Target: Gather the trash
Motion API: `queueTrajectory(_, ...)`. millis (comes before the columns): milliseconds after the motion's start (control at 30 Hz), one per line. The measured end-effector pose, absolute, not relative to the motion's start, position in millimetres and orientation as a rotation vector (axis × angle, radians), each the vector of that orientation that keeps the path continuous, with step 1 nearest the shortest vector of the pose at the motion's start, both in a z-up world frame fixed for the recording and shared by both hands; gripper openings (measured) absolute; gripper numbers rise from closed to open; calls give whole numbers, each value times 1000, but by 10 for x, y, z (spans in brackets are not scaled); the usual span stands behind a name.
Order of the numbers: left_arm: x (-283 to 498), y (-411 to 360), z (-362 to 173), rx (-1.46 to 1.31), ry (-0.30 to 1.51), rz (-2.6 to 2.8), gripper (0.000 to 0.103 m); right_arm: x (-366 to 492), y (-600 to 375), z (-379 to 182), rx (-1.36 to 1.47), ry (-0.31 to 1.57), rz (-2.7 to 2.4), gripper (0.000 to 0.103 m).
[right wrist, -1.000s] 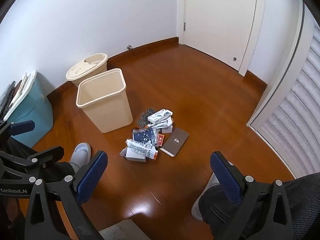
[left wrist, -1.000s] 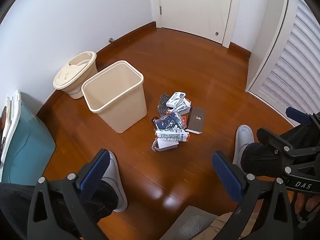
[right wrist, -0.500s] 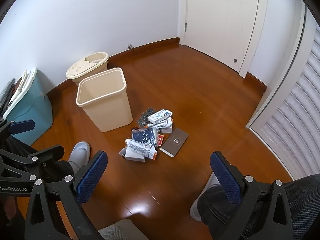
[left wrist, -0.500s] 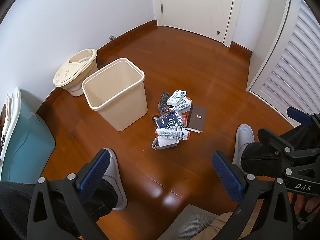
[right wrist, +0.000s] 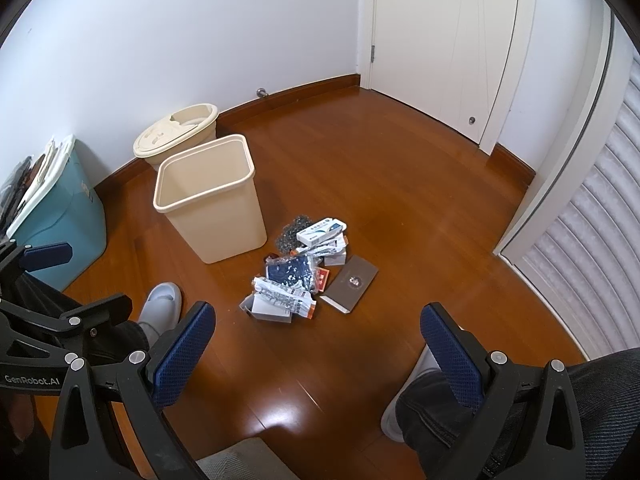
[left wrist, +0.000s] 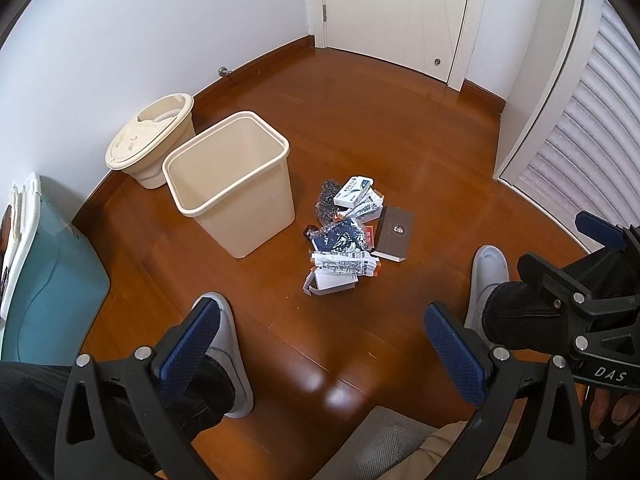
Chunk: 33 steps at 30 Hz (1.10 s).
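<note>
We hold our left gripper [left wrist: 320,344] and right gripper [right wrist: 318,344] above the glossy wooden floor [left wrist: 400,128], both sets of jaws spread wide and empty. The pile of wrappers and small boxes [left wrist: 352,236] lies on the floor just beside the open cream plastic bin [left wrist: 232,184].

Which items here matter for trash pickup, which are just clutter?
Job: trash pile, open bin, left gripper, right gripper.
Clutter: lidded bin, blue container, door.
</note>
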State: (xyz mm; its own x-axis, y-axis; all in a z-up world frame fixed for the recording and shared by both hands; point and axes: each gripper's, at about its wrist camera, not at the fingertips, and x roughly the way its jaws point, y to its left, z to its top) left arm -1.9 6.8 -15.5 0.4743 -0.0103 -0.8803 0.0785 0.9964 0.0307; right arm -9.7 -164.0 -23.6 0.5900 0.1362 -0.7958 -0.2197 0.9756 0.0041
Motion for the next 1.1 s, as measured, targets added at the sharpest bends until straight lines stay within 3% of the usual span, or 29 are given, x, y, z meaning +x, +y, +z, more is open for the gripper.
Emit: queueTrajectory(1100,35,75,-163,50,1104,-51,103,-121,-1597,-283,-100,920,211,103)
